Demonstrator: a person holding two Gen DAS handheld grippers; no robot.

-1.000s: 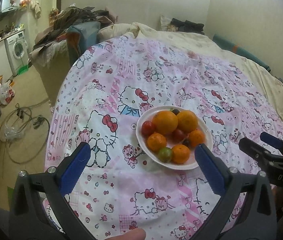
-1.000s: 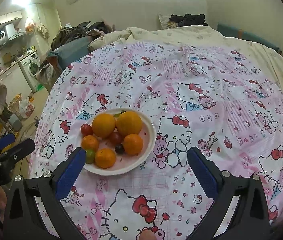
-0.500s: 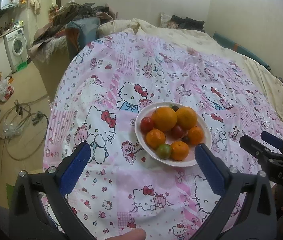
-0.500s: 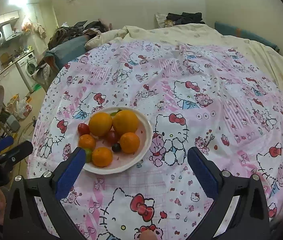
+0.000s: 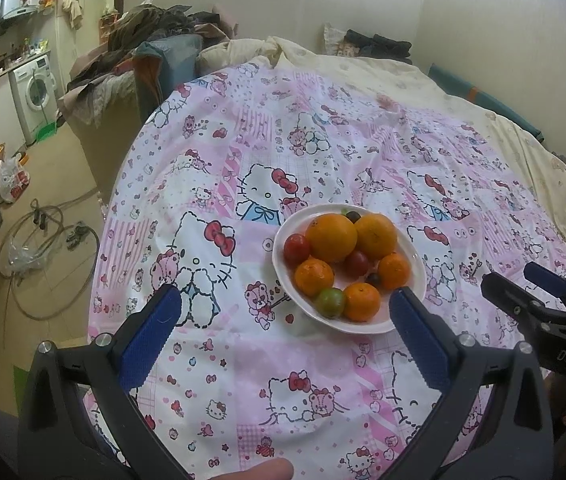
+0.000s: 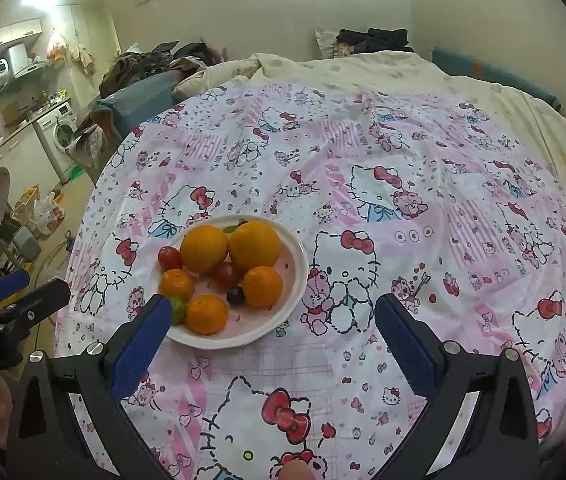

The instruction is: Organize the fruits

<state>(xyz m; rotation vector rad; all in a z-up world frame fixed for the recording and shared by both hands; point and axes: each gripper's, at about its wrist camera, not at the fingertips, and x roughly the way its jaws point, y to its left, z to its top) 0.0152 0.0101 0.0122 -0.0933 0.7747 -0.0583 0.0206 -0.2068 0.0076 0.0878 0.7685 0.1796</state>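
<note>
Fruit-laden plate point(image 5: 413, 312), both claws apart

- The left tool point(image 5: 285, 304) hangs in the air with its two blue-padded fingers point(image 5: 151, 336) spread wide, nothing between them.
- The right tool point(image 6: 273, 312) is likewise held aloft, fingers point(image 6: 405, 344) wide apart and empty.
- Each tool shows at the edge of the other's view, side by side, not touching.
- A fingertip point(image 5: 255, 471) of the person peeks in at the bottom edge.

Glossy white ceramic-looking plate point(image 5: 413, 312); smooth printed cloth sheet point(image 5: 323, 148); matt black plastic fingers point(image 5: 151, 336) with textured blue pads
</note>
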